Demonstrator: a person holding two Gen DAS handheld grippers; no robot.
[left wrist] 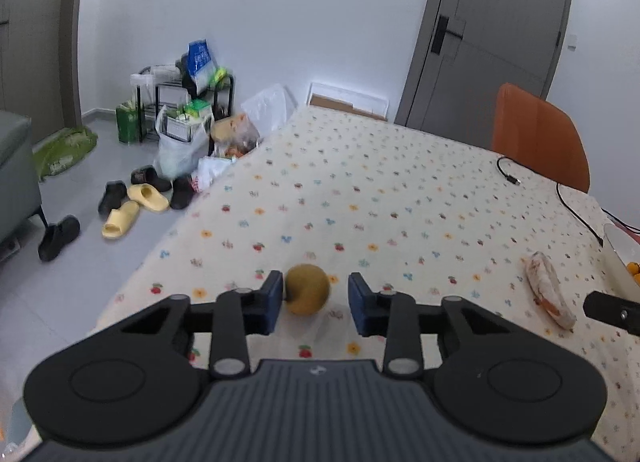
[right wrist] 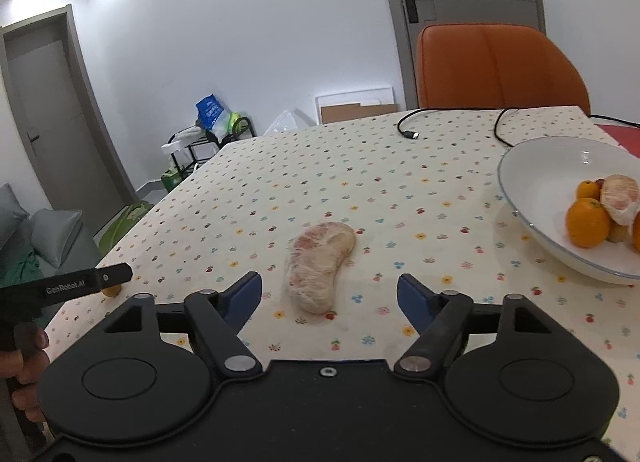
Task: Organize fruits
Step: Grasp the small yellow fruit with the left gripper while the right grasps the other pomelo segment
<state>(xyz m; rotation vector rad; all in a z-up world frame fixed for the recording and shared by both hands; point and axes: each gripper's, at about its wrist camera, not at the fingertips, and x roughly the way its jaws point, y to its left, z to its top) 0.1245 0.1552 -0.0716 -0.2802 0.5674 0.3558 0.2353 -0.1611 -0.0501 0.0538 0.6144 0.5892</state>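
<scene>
Two hand-held grippers work over a table (right wrist: 400,189) covered with a cream cloth printed with small flowers and fruit. Left gripper (left wrist: 316,296): its blue pads stand on either side of a round yellow-brown fruit (left wrist: 307,289) near the table's near edge; the left pad touches the fruit's side, while a clear gap shows between the fruit and the right pad, so the jaws are not clamped on it. Right gripper (right wrist: 330,294): its jaws stand apart and grip nothing; a peeled pomelo segment (right wrist: 320,266), pinkish under a pale membrane, lies on the cloth just ahead of the fingertips and between their lines, touched by neither pad. To the right of the segment, a white bowl (right wrist: 532,165) holds several oranges (right wrist: 588,221) and another peeled citrus piece (right wrist: 620,197). A black cable (right wrist: 412,123) runs along the far side of the table, in front of an orange chair (right wrist: 500,65). In the right wrist view, a hand (right wrist: 24,366) grasps the handle of the left gripper at the frame's left edge.
</scene>
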